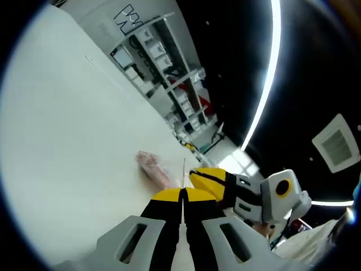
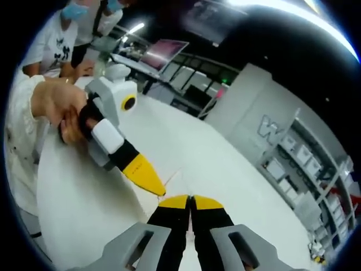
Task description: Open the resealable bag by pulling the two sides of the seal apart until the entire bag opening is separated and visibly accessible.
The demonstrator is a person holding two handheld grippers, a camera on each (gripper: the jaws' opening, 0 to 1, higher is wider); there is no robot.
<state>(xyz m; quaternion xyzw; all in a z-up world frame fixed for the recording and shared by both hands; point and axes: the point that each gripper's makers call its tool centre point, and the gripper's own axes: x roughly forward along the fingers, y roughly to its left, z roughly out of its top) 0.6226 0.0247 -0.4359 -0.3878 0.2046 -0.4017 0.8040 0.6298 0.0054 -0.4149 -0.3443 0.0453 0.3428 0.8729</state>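
Between our left gripper's (image 1: 184, 195) pressed-together yellow tips we see a thin clear edge, apparently the bag (image 1: 153, 167), rising from the pinch. The bag's pinkish body lies on the white surface (image 1: 67, 141) just beyond the tips. Our right gripper (image 2: 190, 199) has its tips pressed together as well; whether it pinches the bag we cannot tell. A hand (image 2: 59, 110) holds the left gripper. Shelves (image 1: 169, 73) stand past the surface.
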